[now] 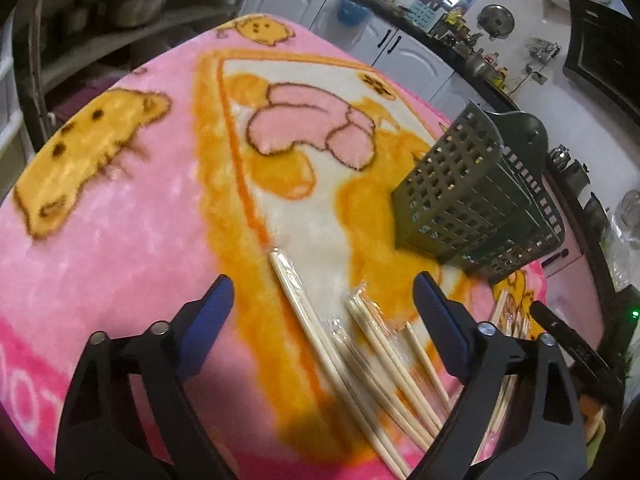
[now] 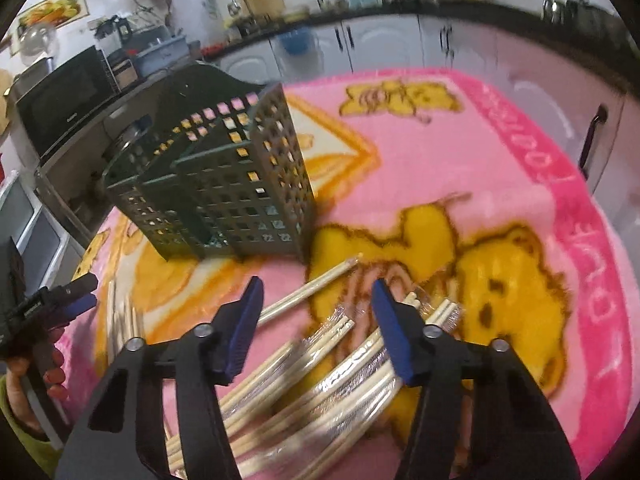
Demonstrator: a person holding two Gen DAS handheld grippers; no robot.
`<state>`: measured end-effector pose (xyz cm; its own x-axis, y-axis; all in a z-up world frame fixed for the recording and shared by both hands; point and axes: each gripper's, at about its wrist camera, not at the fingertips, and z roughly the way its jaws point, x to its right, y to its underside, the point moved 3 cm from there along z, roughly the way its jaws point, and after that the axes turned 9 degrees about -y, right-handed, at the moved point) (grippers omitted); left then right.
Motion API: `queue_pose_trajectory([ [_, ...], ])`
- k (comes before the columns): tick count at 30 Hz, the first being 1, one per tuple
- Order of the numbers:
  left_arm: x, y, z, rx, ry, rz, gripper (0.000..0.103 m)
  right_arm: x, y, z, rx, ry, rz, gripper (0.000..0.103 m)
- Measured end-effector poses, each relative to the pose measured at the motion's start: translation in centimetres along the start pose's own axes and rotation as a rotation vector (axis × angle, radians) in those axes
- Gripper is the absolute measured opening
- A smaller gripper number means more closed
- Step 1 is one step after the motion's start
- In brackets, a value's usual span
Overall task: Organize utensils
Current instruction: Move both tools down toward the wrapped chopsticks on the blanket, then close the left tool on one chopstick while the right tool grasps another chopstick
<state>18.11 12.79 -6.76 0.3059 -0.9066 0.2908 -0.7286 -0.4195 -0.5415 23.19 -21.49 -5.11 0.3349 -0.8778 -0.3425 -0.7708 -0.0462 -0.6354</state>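
**Both grippers over chopsticks, holder upright beyond**

A pink blanket [image 1: 120, 240] with yellow cartoon figures is seen spread over the work surface. What lies under it cannot be told.

A dark green holder [image 2: 224, 184], perforated with square holes, stands upright on the blanket. It is seen divided into compartments, and no utensil is made out inside it.

Pale wooden chopsticks [image 1: 360, 360], several in clear wrappers, are scattered flat on the blanket, near the holder but apart from it. A second cluster [image 2: 320, 368] is seen in the right wrist view, fanned out, with one stick reaching toward the holder's base.

Left gripper [image 1: 324, 304]: fingers are held wide apart, angled down over the chopsticks. Sticks lie in the gap below, but nothing is pressed by the blue pads. No contact with the blanket can be confirmed.

Right gripper [image 2: 318, 300]: fingers are set about half apart, open, with wrapped sticks lying beneath and between them. No stick is seen clamped; whether the right pad touches a wrapper cannot be told because of blur.

The left gripper also shows at the left edge of the right wrist view, held by a hand [image 2: 44, 364].

Kitchen cabinets [image 2: 360, 44] and a cluttered counter [image 2: 304, 20] are seen behind.
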Motion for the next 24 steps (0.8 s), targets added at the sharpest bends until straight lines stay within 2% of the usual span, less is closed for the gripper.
queue_pose_trajectory([
  [3, -0.2, -0.4, 0.7, -0.033, 0.027, -0.030, 0.070, 0.5, -0.3, 1.0, -0.037, -0.011, 0.021, 0.040],
  [6, -0.4, -0.9, 1.5, -0.057, 0.040, -0.046, 0.064, 1.3, -0.8, 2.1, -0.066, -0.022, 0.061, 0.038],
  [10, -0.4, -1.4, 2.4, -0.072, 0.054, -0.067, 0.056, 2.5, -1.4, 3.5, -0.111, -0.053, 0.130, 0.030],
  [12, -0.6, -1.4, 2.8, -0.079, 0.049, -0.078, 0.047, 2.7, -1.5, 4.0, -0.120, -0.065, 0.152, 0.027],
  [17, -0.4, -1.7, 3.2, -0.080, 0.030, -0.065, 0.037, 2.9, -1.3, 4.0, -0.107, -0.087, 0.167, 0.018],
  [19, -0.5, -1.7, 3.4, -0.073, 0.019, -0.049, 0.030, 2.9, -1.2, 3.9, -0.095, -0.096, 0.180, 0.015],
  [21, -0.8, -1.8, 3.6, -0.062, 0.001, -0.042, 0.018, 3.0, -1.0, 3.5, -0.079, -0.111, 0.194, 0.014],
  [24, -1.4, -2.1, 3.9, -0.061, 0.000, -0.041, 0.010, 3.0, -1.3, 2.8, -0.052, -0.138, 0.207, 0.013],
])
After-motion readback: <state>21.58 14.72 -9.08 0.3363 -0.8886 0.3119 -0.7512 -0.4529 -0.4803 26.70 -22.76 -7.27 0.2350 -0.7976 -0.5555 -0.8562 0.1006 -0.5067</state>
